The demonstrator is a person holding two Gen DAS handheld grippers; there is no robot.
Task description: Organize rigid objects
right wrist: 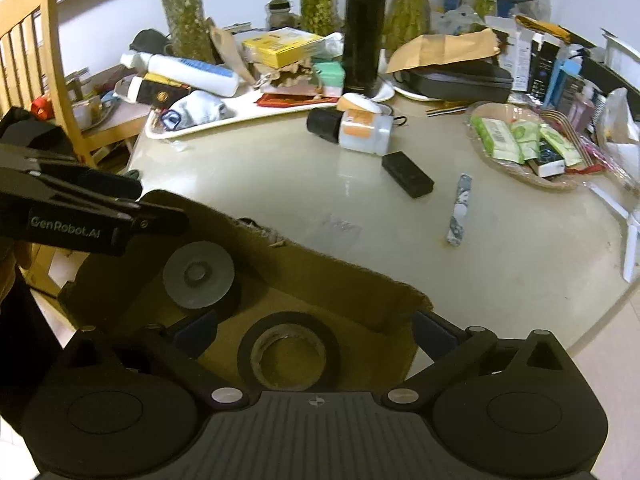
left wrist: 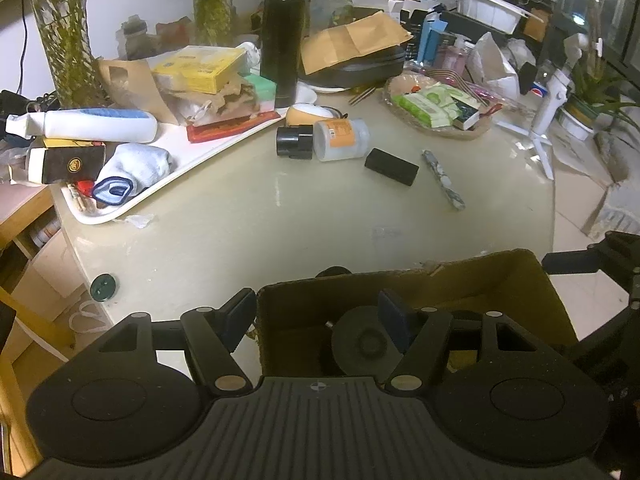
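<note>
An open cardboard box stands at the table's near edge. My left gripper straddles its left wall, one finger outside and one inside beside a grey disc; its jaws stand apart and grip nothing. In the right wrist view the box holds the grey disc and a black tape roll. My right gripper is open, with the roll lying loose between its fingers and its right finger outside the box's wall. On the table lie a black block, a patterned stick and a white bottle.
A white tray of clutter sits far left, with a tall black flask behind it. A woven basket of packets is far right. Glass vases line the back. A wooden chair stands left of the table.
</note>
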